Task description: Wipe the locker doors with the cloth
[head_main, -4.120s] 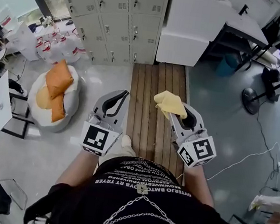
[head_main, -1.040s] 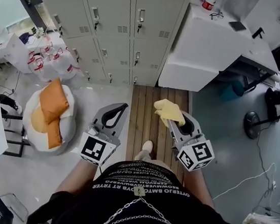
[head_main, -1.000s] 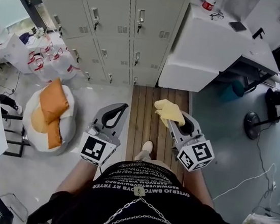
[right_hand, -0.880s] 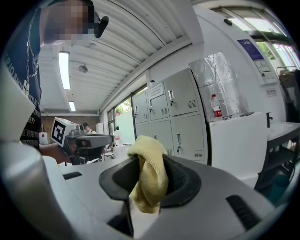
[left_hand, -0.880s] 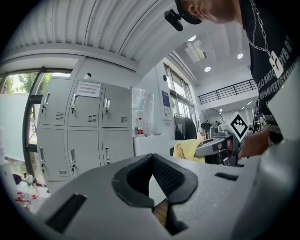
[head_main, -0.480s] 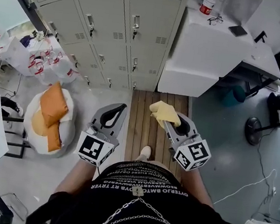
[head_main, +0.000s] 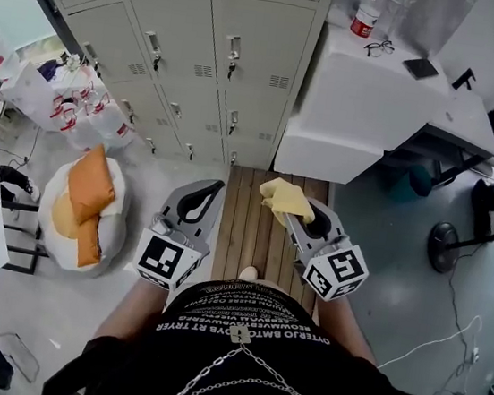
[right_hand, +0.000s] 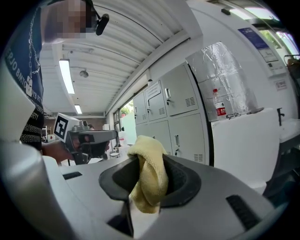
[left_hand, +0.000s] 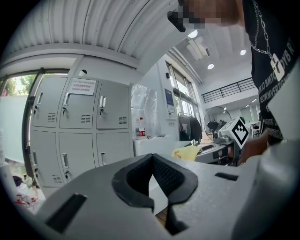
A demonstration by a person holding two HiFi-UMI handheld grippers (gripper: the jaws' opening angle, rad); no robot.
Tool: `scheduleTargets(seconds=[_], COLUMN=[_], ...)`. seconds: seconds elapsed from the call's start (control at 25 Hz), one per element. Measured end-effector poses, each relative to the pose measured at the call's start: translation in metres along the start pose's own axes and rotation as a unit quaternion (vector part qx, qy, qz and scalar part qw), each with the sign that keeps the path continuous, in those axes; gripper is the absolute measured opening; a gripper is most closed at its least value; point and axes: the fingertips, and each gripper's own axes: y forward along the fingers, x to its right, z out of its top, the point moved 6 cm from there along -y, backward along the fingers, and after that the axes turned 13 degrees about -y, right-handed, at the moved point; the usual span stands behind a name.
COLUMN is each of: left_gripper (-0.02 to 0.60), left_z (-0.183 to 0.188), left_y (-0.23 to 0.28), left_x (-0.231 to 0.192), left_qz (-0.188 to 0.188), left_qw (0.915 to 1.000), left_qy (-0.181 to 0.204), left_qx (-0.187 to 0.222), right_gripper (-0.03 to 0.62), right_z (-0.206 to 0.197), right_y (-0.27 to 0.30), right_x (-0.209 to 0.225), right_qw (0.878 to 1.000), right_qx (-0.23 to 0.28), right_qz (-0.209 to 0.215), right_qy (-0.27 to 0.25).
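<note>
Lockers (head_main: 202,60) stand ahead; counter (head_main: 368,100) with a bottle (head_main: 368,11) to their right; beanbag (head_main: 73,214) lies left.

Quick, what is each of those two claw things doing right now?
Left gripper: closed, nothing between its jaws.
Right gripper: closed on the yellow cloth.

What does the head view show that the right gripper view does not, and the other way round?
Only the head view: the beanbag with orange cushions and the wooden floor strip. Only the right gripper view: the ceiling lamp. Both: the yellow cloth in the right gripper, the left gripper, the lockers and the bottle.
</note>
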Motion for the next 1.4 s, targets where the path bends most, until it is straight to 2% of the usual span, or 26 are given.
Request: scheduleTargets(seconds=[0.32,0.52,0.68,0.76,0.88,1.08,1.2,1.4], left_gripper=[0.005,0.005,0.005,0.005,0.005,0.005,0.005,0.005], left_z=[-0.005,-0.011,-0.016,-0.012,-0.003,0.016,0.014,0.016], left_y=[0.011,0.005,-0.006,-0.004,0.006,0.032,0.045,0.068], left_x=[-0.009,-0.025,-0.048,-0.063,-0.079,-0.101,-0.113,-0.132], left_qz=[0.039,0.062,0.079,0.084,0.077,0.044,0.03,0.016], left_qw=[0.9992,0.998,0.996,0.9959,0.9968,0.9988,0.9993,0.9997], left_qy=[0.006,-0.007,-0.042,-0.034,-0.022,-0.019,-0.022,-0.02], left_qx=[-0.002,-0.004,-0.006,-0.002,0.004,0.014,0.012,0.0], right_gripper=[0.112,0.112,0.112,0.112,0.111,0.112,0.112,0.112], right_z=[-0.007,-0.005,-0.005,-0.005,-0.001,0.015,0.012,-0.002], right_y=[0.019,0.042,0.064,0.076,0.089,0.11,0.117,0.137], right_x=[0.029,0.025,0.014,0.012,0.013,0.025,0.032,0.041], right_qw=[1.0,0.999,0.998,0.998,0.999,0.999,1.0,0.999], right_qx=[0.006,-0.003,-0.011,-0.012,-0.014,-0.008,-0.011,-0.033], right_qz=[0.015,0.042,0.058,0.059,0.052,0.037,0.016,0.008], right_qy=[0.007,0.002,0.003,0.003,0.005,-0.006,0.002,0.021])
